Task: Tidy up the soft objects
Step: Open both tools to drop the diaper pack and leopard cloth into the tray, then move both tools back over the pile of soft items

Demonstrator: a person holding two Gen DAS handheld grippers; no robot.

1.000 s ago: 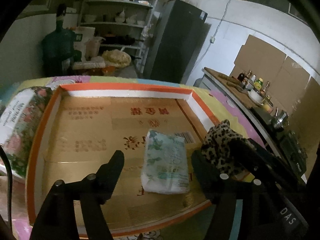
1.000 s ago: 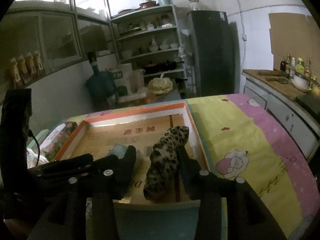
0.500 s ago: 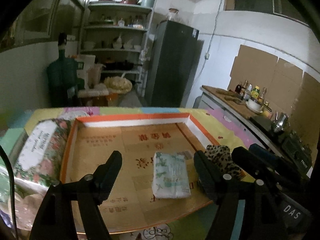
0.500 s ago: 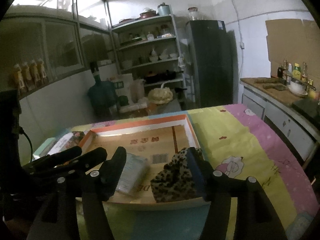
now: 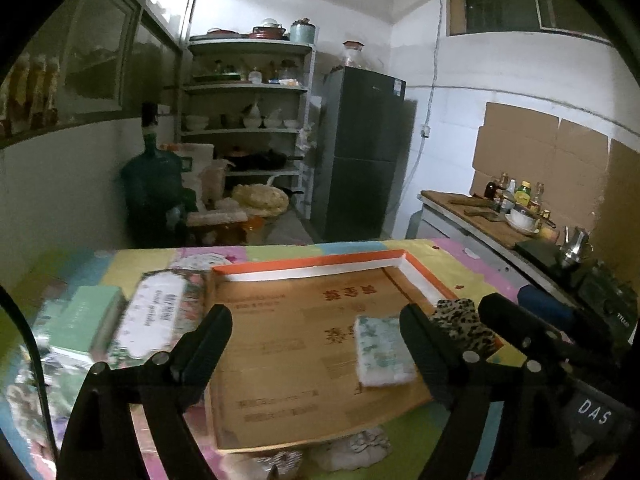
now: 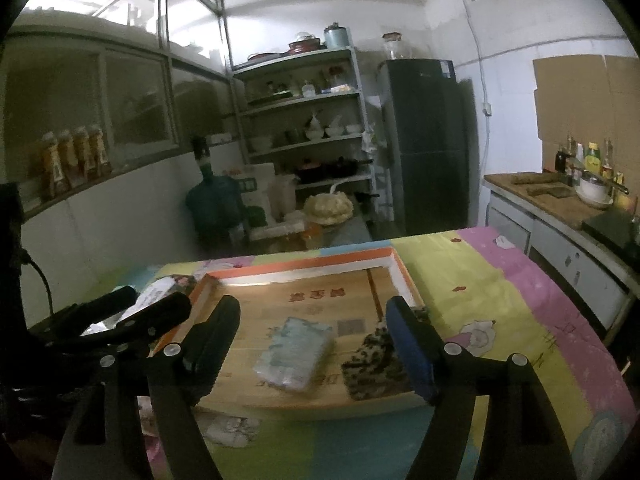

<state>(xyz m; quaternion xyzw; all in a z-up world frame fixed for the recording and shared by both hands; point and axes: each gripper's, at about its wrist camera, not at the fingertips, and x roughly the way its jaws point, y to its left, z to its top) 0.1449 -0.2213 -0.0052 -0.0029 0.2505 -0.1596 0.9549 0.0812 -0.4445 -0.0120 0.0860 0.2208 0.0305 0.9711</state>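
Note:
A shallow cardboard box with an orange rim [image 5: 304, 270] [image 6: 304, 266] lies on the table. Inside it lie a green-patterned tissue pack [image 5: 382, 350] [image 6: 296, 350] and a leopard-print soft item [image 5: 460, 322] [image 6: 372, 364] at the box's right side. My left gripper [image 5: 316, 344] is open and empty above the box's near part. My right gripper [image 6: 312, 340] is open and empty, held back above the box's near edge; the leopard item lies apart from its right finger [image 6: 408, 344]. The right gripper also shows in the left wrist view [image 5: 532, 332].
A floral-print package [image 5: 156, 320] and a pale green box [image 5: 84, 318] lie left of the cardboard box. Crumpled soft items [image 5: 352, 446] [image 6: 228, 426] lie on the colourful tablecloth [image 6: 500, 304] in front. A counter with bottles [image 6: 560, 192] runs along the right.
The right gripper opened and let the leopard-print item drop into the box. Both grippers drew back and upward from the box.

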